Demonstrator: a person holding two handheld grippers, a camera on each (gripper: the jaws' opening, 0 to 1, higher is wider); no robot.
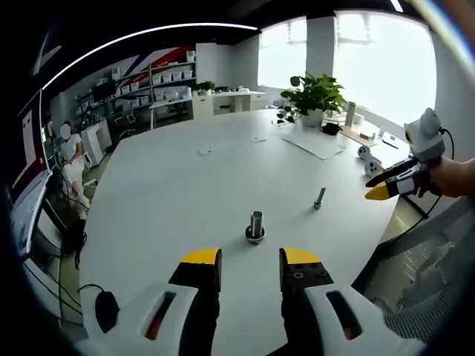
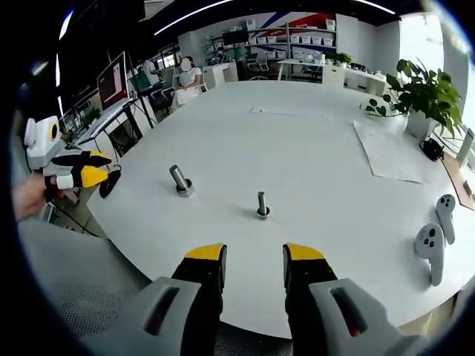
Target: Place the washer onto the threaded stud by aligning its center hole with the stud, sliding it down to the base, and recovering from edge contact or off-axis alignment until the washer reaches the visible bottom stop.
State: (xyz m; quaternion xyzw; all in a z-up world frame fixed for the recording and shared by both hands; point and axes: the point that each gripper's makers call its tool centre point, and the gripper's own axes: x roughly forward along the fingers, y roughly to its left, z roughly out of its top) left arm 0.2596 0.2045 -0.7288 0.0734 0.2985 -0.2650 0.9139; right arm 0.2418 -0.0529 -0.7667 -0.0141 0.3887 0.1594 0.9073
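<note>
On the white table (image 1: 185,193) stands a thick metal cylinder (image 1: 255,225) on a dark ring-like base, a short way beyond my left gripper (image 1: 251,265). That gripper is open and holds nothing. A thinner threaded stud (image 1: 319,197) stands upright further right. In the right gripper view the thin stud (image 2: 262,205) is straight ahead of my right gripper (image 2: 254,261), which is open and holds nothing, and the thick cylinder (image 2: 180,180) is to its left. I cannot make out a loose washer. Each gripper also appears in the other's view: the right gripper (image 1: 382,190) and the left gripper (image 2: 83,176), both off the table's edge.
A potted plant (image 1: 315,96), a paper sheet (image 2: 390,148) and two white controllers (image 2: 434,245) lie toward one side of the table. A black mouse (image 1: 106,310) sits near the edge. A person (image 1: 70,144) is seated beyond the table by desks and shelves.
</note>
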